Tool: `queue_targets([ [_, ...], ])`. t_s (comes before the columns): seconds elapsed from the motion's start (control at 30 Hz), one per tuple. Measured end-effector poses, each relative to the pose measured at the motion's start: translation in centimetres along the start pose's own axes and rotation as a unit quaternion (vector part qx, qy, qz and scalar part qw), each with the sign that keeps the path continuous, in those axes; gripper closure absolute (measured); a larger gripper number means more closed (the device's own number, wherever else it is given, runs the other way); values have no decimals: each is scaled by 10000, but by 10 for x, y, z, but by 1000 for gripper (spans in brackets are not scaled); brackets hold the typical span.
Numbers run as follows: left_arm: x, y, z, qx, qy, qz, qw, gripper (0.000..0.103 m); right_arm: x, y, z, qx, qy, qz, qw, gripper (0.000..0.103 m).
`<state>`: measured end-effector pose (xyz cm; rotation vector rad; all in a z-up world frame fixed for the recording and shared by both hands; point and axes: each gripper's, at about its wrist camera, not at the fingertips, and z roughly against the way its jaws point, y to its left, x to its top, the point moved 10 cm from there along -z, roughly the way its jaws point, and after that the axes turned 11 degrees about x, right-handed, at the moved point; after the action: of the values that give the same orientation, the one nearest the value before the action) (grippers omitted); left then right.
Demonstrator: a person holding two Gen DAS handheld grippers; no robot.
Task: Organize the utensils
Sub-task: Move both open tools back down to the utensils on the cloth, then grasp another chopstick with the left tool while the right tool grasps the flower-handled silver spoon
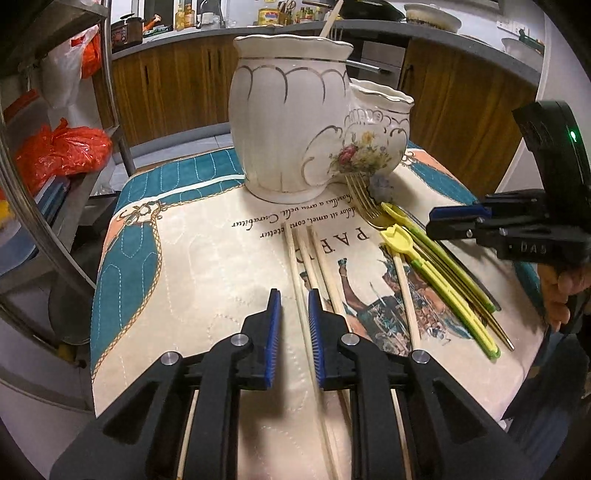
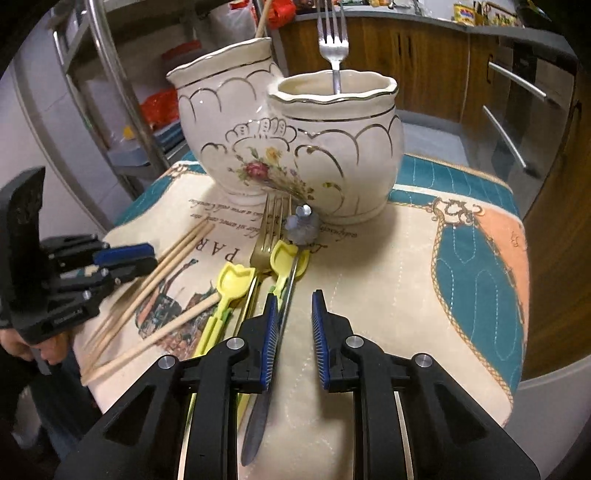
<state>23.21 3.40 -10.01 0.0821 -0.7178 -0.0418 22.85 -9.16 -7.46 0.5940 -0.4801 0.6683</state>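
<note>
A cream double ceramic holder point(image 1: 288, 129) stands at the back of the quilted mat point(image 1: 184, 277). Its tall pot holds a chopstick point(image 2: 264, 18) and its low pot point(image 2: 340, 147) holds a steel fork point(image 2: 332, 37). Loose chopsticks point(image 1: 325, 266), a gold fork point(image 1: 364, 199) and yellow-green spoons point(image 1: 399, 236) lie on the mat. My left gripper point(image 1: 294, 295) is low over the mat, its jaws narrow around one chopstick point(image 1: 301, 295) with a gap showing. My right gripper point(image 2: 293, 295) straddles a steel knife point(image 2: 284, 317) that lies beside its left pad, with a gap to the other pad.
A metal rack with orange bags point(image 1: 62, 151) stands left of the mat. Wooden cabinets point(image 2: 424, 55) and a cluttered counter run behind. A person's hand point(image 1: 557, 295) holds the right gripper at the mat's right edge.
</note>
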Motion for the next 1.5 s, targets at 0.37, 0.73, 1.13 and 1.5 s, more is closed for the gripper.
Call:
queue_targets([
  [0.37, 0, 1, -2, 169, 115, -227, 9995, 93, -6, -11, 7, -142, 215, 66, 9996, 93],
  [0.73, -2, 2, -3, 40, 802, -652, 9946, 93, -5, -26, 3, -158, 1293, -116, 9914, 84],
  [1.13, -7, 8, -6, -227, 1541, -1158, 9810, 98, -10, -7, -11, -485, 2301, 638, 9699, 93],
  [1.5, -11, 3, -9, -127, 2311, -1836, 9554, 98, -20, -6, -10, -745, 3073, 672, 9463, 94],
])
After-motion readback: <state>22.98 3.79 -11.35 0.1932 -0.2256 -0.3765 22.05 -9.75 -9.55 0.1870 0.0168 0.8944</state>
